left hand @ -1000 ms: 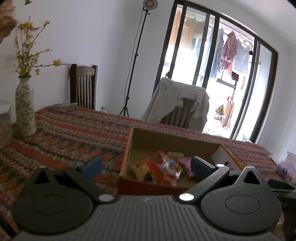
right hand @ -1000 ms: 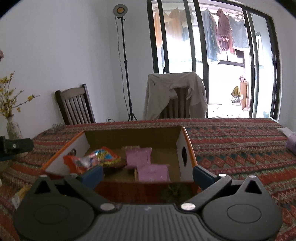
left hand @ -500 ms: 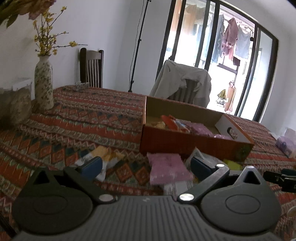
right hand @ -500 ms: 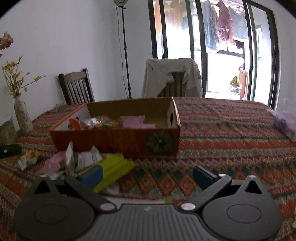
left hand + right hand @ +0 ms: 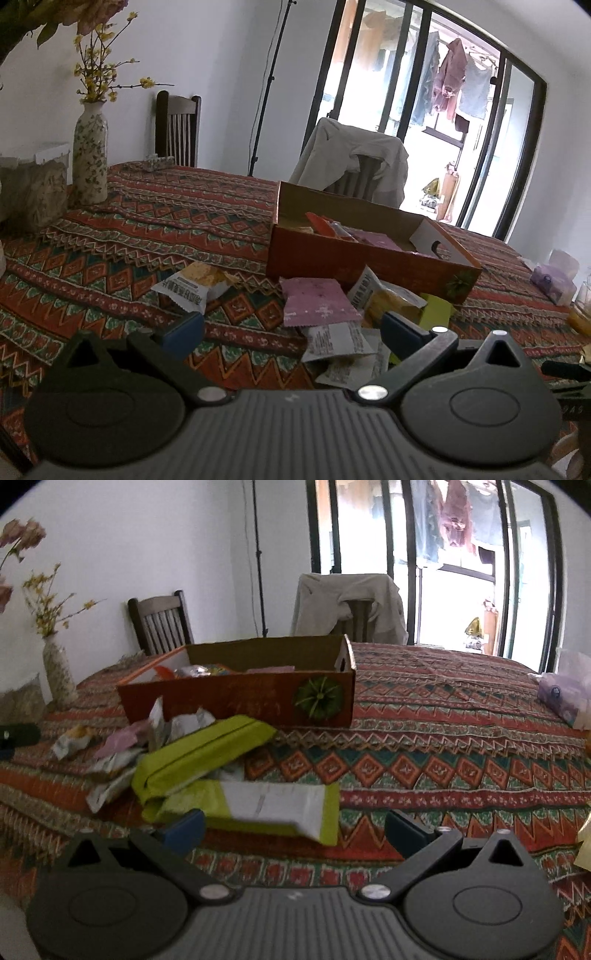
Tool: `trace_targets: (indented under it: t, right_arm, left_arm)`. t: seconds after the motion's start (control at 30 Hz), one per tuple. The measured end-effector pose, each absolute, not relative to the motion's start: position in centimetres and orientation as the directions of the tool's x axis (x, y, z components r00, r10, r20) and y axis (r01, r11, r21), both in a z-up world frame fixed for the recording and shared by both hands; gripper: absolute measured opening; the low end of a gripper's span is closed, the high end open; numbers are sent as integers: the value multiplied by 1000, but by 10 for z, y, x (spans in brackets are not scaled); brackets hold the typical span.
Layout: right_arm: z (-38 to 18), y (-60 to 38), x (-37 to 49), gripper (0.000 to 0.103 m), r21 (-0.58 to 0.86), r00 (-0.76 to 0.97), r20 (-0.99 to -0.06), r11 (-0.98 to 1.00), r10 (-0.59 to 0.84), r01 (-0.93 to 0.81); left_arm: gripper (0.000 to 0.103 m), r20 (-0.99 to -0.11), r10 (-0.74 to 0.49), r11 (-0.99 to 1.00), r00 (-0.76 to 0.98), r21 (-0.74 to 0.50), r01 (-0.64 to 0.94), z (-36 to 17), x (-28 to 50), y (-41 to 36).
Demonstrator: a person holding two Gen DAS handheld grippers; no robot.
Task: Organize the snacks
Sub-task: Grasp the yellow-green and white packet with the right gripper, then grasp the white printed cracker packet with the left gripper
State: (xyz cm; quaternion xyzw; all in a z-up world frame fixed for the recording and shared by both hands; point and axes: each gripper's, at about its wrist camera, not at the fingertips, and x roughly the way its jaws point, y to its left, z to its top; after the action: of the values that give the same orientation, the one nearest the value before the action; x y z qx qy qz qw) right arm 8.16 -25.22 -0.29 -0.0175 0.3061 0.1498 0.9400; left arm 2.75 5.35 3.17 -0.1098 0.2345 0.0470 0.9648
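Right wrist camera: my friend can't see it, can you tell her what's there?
The open right gripper hovers low over a patterned tablecloth, just before a lime-green and white snack packet. More wrappers, including a long lime-green pack, lie before an orange cardboard box holding snacks.

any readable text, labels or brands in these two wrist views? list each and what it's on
None can be read for certain.
White chip packet: a dark printed band, characters too blurred to read.
White wrapper backs: fine print, too small.
Green-and-white packet: faint print on the white panel, motion-blurred.
Orange box: a green flower decoration, no words visible.
Dark object at the left view's right edge: small digits, illegible.
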Motion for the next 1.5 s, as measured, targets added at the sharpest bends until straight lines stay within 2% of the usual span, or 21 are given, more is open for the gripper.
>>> trace_targets:
  t: [0.23, 0.57, 0.8, 0.9, 1.07, 1.17, 1.23, 1.27, 1.33, 1.4, 1.5]
  right_arm:
    - [-11, -241, 90, 103, 33, 739, -616, 946, 273, -322]
    - [-12, -199, 117, 103, -186, 726, -623, 846, 292, -500]
    - [-23, -195, 147, 103, -92, 618, -650, 760, 443, -643]
    - [-26, -202, 160, 103, 22, 568, -673, 781, 473, -625]
    - [-27, -207, 152, 103, 26, 579, -674, 797, 459, -603]
    - [-25, -212, 142, 93, 36, 575, -675, 798, 463, -601]
    - [-22, -217, 134, 75, 39, 580, -666, 799, 469, -601]
    - [-21, -221, 130, 70, 40, 586, -662, 803, 467, -595]
    - [-18, -230, 126, 51, 65, 592, -654, 815, 471, -576]
    - [-17, -238, 121, 38, 76, 611, -649, 837, 454, -542]
    - [-18, -247, 116, 37, 70, 650, -641, 874, 409, -481]
  left_arm:
    - [103, -465, 40, 972, 885, -188, -143, 27, 17, 56]
    - [103, -482, 67, 961, 874, -206, -187, 24, 14, 70]
    - [103, -490, 85, 954, 867, -212, -213, 24, 13, 76]
    - [103, -501, 103, 949, 859, -209, -235, 23, 13, 79]
    - [103, -512, 109, 943, 852, -218, -251, 21, 16, 83]
    - [103, -523, 103, 945, 846, -214, -248, 18, 18, 81]
    - [103, -536, 108, 944, 837, -208, -256, 16, 21, 81]
    - [103, -540, 110, 943, 835, -209, -259, 15, 21, 81]
    - [103, -541, 106, 940, 834, -219, -261, 14, 21, 83]
    - [103, -540, 104, 941, 835, -219, -259, 14, 21, 83]
    - [103, -544, 102, 941, 833, -218, -258, 12, 21, 84]
